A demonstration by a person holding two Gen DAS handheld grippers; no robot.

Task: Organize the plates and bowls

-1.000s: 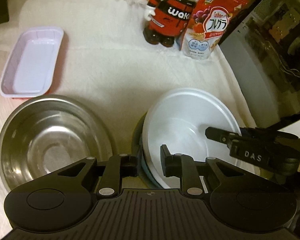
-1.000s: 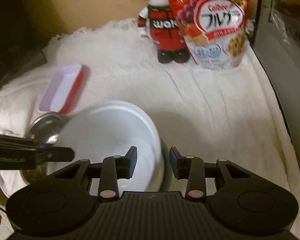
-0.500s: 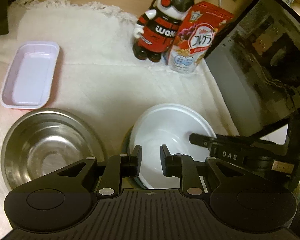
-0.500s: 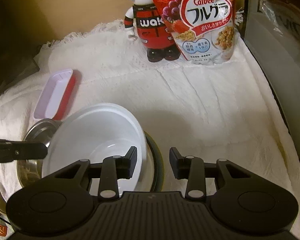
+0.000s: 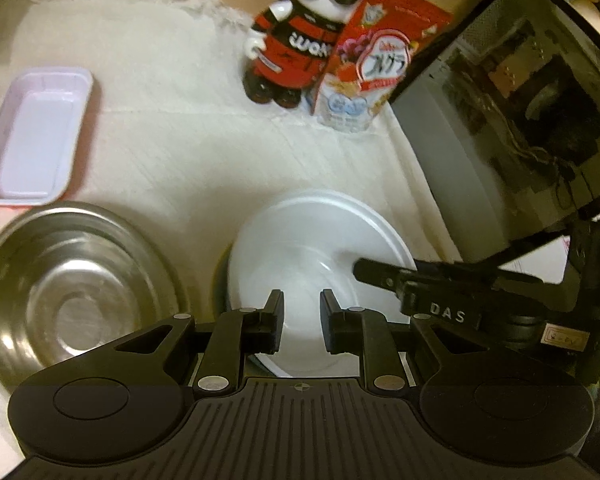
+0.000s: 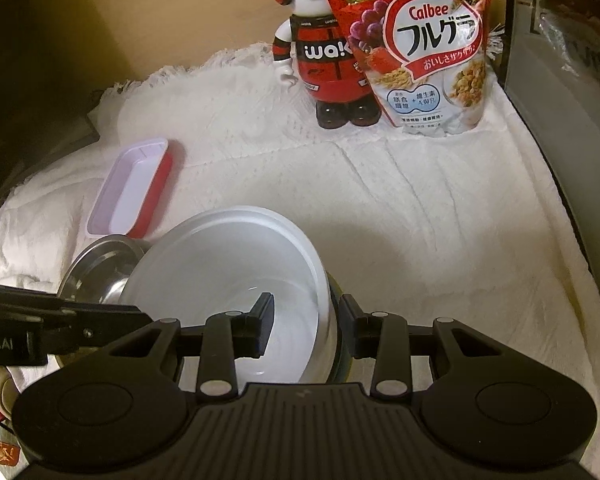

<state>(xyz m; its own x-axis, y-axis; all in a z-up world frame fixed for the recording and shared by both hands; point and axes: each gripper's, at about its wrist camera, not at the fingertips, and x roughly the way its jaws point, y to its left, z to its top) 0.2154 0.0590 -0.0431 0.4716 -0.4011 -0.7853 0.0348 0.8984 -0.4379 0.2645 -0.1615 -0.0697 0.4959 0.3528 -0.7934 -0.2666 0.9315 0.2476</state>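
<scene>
A white bowl sits nested on a dark dish on the white cloth, also in the right wrist view. A steel bowl stands to its left, partly hidden behind the white bowl in the right wrist view. A white and red rectangular tray lies further back left, also in the right wrist view. My left gripper is open over the white bowl's near rim, holding nothing. My right gripper is open, its jaws straddling the white bowl's right rim without closing on it.
A red and black robot figure and a cereal bag stand at the back. A dark appliance lines the right side. The white cloth covers the table.
Both grippers pulled back and rose a little from the white bowl, which now rests on the dark dish. The right gripper's jaws have opened wider around the rim.
</scene>
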